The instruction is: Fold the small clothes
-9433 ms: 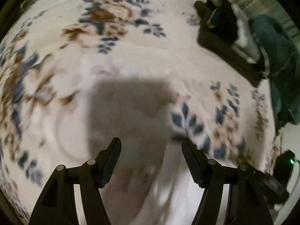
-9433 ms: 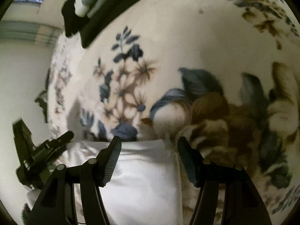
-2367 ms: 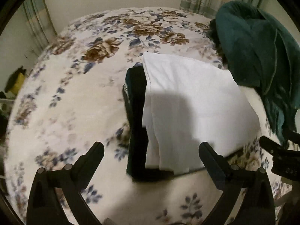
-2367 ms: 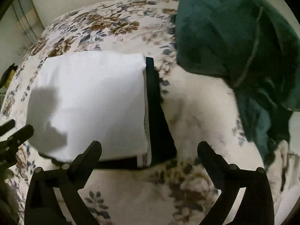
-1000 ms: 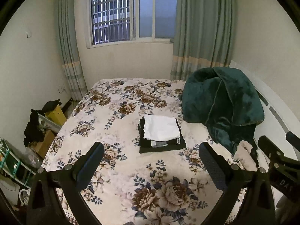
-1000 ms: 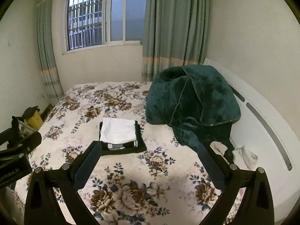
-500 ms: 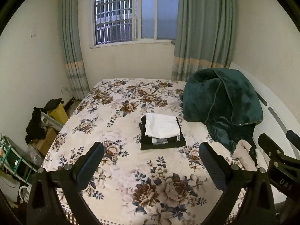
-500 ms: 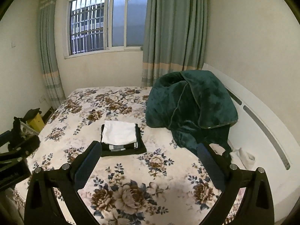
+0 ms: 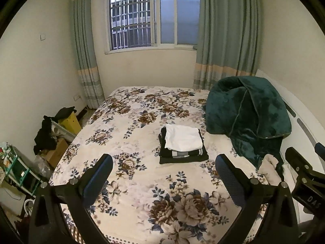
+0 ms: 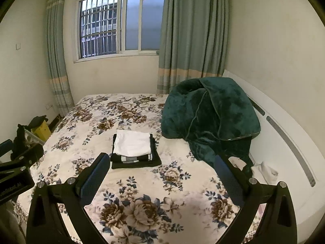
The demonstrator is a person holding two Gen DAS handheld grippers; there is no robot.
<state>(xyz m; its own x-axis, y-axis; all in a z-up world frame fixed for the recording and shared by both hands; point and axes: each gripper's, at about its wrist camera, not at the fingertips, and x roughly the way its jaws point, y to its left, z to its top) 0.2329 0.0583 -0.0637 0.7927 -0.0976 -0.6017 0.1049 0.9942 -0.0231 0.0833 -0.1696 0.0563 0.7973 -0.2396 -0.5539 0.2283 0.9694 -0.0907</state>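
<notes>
Clearly both grippers are held well back from the bed (image 9: pixel 142 183), and each stands spread wide with nothing between its fingers. The left gripper (image 9: pixel 162 178) frames the flowered bedspread; the right gripper (image 10: pixel 160 174) does likewise from a little further to the right.

Little writing can be read. On the right gripper's body, seen at the edge of the left wrist view, pale letters read "DAS" (image 9: pixel 312 199) before the frame cuts them off. On the left gripper's body, seen in the right wrist view, the lettering (image 10: pixel 10 188) seems to end in "Robot AI", the start being cut off.

The stack of folded clothes (image 9: pixel 182 146) lies near the middle of the bed: a white folded garment (image 10: pixel 133 143) on top, dark pieces beneath, one showing a grey and white edge. Just beside it, toward the white headboard (image 10: pixel 284 142), a dark green blanket (image 9: pixel 247 113) is heaped.

On the floor at the left stand a yellow box (image 9: pixel 70 123) with dark cloth draped on it, a cardboard box (image 9: pixel 57 152) and a green rack (image 9: pixel 14 168); their contents are too small to tell. Grey-green curtains (image 10: pixel 191 36) flank the barred window (image 9: pixel 132 22).
</notes>
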